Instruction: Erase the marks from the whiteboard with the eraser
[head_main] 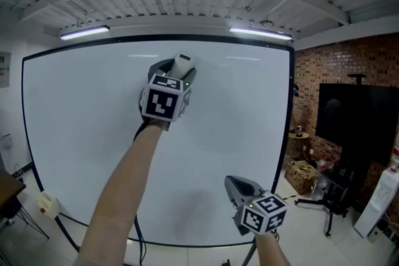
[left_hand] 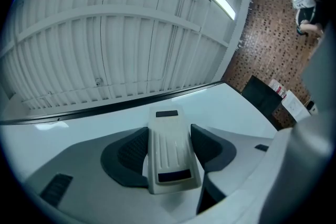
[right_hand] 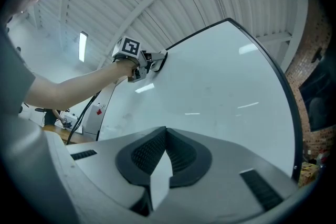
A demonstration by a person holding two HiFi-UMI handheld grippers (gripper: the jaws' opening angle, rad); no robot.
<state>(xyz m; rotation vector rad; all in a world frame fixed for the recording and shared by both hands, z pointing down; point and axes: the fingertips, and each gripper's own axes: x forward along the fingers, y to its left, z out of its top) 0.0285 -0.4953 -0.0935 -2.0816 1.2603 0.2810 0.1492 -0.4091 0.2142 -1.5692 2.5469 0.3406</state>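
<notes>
A large whiteboard [head_main: 81, 134] in a black frame fills the head view; I see no marks on its surface. My left gripper [head_main: 176, 70] is raised against the upper middle of the board, shut on a white eraser [left_hand: 169, 149] that lies flat between the two dark pads. The eraser [head_main: 181, 63] pokes out past the marker cube, touching the board. My right gripper [head_main: 237, 184] hangs low at the board's lower right, shut with nothing between its jaws. The right gripper view shows the left gripper [right_hand: 148, 62] and the bare arm high on the board [right_hand: 220, 92].
A brick wall [head_main: 336, 71] stands to the right with a black screen [head_main: 358, 118], a stand and cluttered boxes [head_main: 305, 174] on the floor. Cables and a board leg [head_main: 138, 237] run below the whiteboard. A white corrugated ceiling with strip lights [head_main: 84, 32] is overhead.
</notes>
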